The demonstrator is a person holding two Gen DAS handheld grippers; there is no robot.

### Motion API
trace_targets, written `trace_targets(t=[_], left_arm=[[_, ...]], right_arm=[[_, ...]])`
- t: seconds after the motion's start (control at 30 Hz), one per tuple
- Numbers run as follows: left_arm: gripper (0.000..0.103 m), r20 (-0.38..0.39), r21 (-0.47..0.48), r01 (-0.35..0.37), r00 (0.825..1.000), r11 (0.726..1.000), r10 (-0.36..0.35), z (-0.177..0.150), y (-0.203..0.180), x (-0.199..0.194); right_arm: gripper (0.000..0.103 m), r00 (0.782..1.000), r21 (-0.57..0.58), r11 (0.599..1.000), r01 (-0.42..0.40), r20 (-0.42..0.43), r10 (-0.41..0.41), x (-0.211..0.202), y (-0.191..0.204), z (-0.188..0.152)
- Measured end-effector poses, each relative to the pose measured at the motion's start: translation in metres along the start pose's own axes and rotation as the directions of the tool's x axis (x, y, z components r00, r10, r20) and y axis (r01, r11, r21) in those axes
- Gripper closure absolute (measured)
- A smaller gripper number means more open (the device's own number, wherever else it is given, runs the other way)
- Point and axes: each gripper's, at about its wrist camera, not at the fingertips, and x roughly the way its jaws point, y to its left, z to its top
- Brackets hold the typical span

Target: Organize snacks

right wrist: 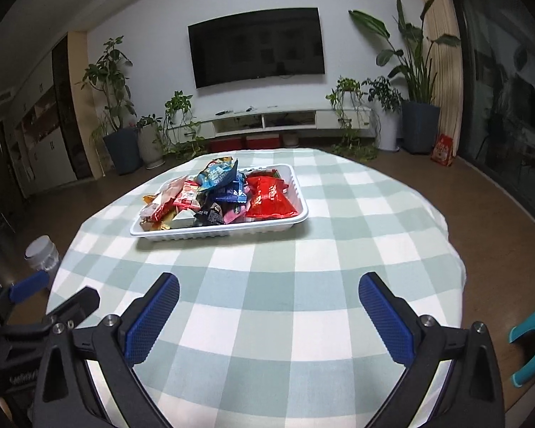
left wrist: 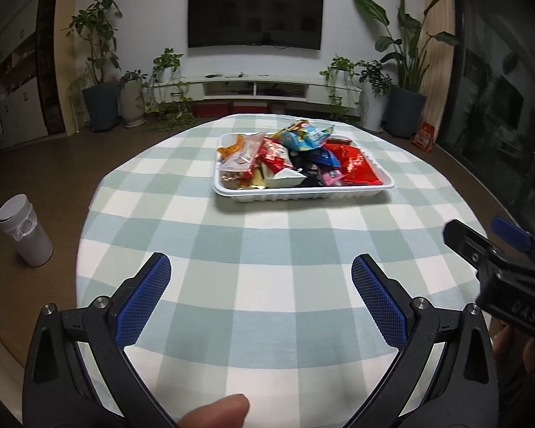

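Observation:
A white tray (left wrist: 303, 194) stands on the far half of a round table with a green-and-white checked cloth (left wrist: 267, 249). It is piled with snack packets: a big red one (left wrist: 356, 166), a light blue one (left wrist: 303, 135), an orange and clear one (left wrist: 239, 151). The tray also shows in the right wrist view (right wrist: 217, 233), with the red packet (right wrist: 269, 196) on its right side. My left gripper (left wrist: 260, 274) is open and empty over the near cloth. My right gripper (right wrist: 267, 292) is open and empty too, to the right of the left one.
A white bin (left wrist: 23, 230) stands on the floor left of the table. A teal stool (right wrist: 533, 342) is at the table's right edge. Potted plants, a TV wall and a low cabinet stand beyond the table.

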Motion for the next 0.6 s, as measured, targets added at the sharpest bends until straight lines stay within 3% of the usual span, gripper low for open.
trace_targets(t=[0.2, 0.6], left_arm=[[0.0, -0.054, -0.03, -0.034, 0.998, 0.999, 0.032, 0.0, 0.011, 0.016], [0.0, -0.081, -0.023, -0.04, 0.996, 0.999, 0.038, 0.0, 0.011, 0.026]], right_arm=[[0.0, 0.999, -0.046, 0.998, 0.034, -0.016, -0.034, 0.004, 0.008, -0.007], [0.0, 0.999, -0.07, 0.997, 0.04, -0.034, -0.042, 0.01, 0.014, -0.012]])
